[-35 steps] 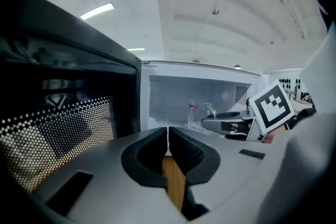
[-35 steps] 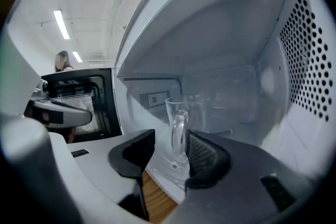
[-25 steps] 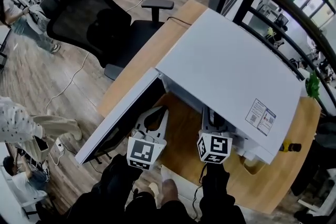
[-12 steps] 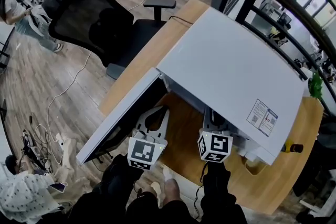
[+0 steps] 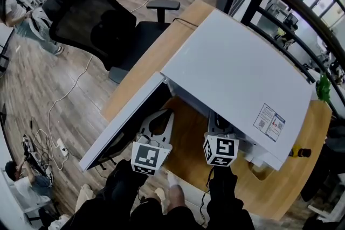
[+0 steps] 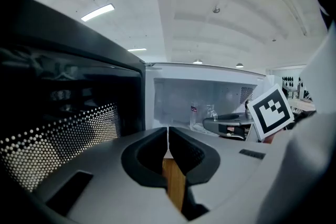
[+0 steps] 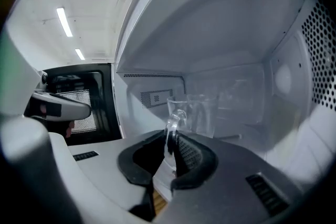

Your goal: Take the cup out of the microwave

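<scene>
Two grippers at microwave [image 5: 237,72]: right gripper [image 7: 170,136] closing on cup [image 7: 197,113] handle inside; left gripper [image 6: 168,136] jaws together, empty.

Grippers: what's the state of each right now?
Left gripper: shut, nothing in it.
Right gripper: jaws closing, pads on the handle of the cup.

Right tongs [image 7: 170,140] closing on handle of glass cup [image 7: 202,113], cup upright inside white microwave [image 7: 236,23]
</scene>
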`<act>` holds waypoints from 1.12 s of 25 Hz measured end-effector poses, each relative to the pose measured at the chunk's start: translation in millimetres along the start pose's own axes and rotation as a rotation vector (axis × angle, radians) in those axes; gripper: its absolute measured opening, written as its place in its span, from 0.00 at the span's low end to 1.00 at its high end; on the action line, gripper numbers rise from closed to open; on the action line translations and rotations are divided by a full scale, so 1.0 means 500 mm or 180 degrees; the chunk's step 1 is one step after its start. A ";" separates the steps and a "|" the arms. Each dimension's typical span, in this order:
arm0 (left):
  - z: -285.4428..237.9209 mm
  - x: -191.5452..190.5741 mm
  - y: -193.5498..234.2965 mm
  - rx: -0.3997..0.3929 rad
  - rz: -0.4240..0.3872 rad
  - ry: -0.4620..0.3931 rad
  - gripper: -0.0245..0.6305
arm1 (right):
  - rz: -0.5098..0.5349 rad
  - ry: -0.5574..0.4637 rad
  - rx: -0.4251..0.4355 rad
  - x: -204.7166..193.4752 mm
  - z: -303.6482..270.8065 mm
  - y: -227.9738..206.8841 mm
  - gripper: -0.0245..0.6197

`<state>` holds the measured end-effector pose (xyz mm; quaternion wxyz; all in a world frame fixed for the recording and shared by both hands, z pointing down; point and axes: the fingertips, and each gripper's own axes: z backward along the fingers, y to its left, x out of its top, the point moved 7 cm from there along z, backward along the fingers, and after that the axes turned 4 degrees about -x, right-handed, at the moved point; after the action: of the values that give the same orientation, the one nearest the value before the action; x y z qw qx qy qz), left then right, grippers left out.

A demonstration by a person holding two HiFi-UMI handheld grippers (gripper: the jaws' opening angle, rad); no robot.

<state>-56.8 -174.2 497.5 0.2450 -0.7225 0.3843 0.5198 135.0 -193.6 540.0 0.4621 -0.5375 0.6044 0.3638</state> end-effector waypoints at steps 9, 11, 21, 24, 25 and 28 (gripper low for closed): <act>0.012 -0.004 0.010 0.0031 0.0033 -0.0006 0.08 | 0.0070 0.0052 0.0107 0.006 -0.004 0.010 0.08; 0.016 -0.005 0.012 0.0043 0.0039 -0.0016 0.08 | 0.0076 0.0008 0.0126 0.010 -0.002 0.014 0.08; 0.040 -0.002 0.013 0.0077 0.0013 -0.0038 0.08 | -0.0124 -0.0157 0.0289 0.011 0.027 0.039 0.07; 0.049 0.003 0.012 0.0081 -0.0004 -0.0044 0.08 | -0.0210 -0.0204 0.0308 0.017 0.040 0.044 0.08; 0.053 0.006 0.013 0.0081 -0.0008 -0.0048 0.08 | -0.0224 -0.0227 0.0310 0.021 0.044 0.046 0.08; 0.063 0.011 0.012 0.0080 -0.0014 -0.0064 0.08 | -0.0280 -0.0285 0.0329 0.034 0.055 0.051 0.08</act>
<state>-78.5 -155.4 482.0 0.2591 -0.7150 0.3866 0.5217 114.7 -169.2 514.1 0.5314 -0.5222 0.5769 0.3350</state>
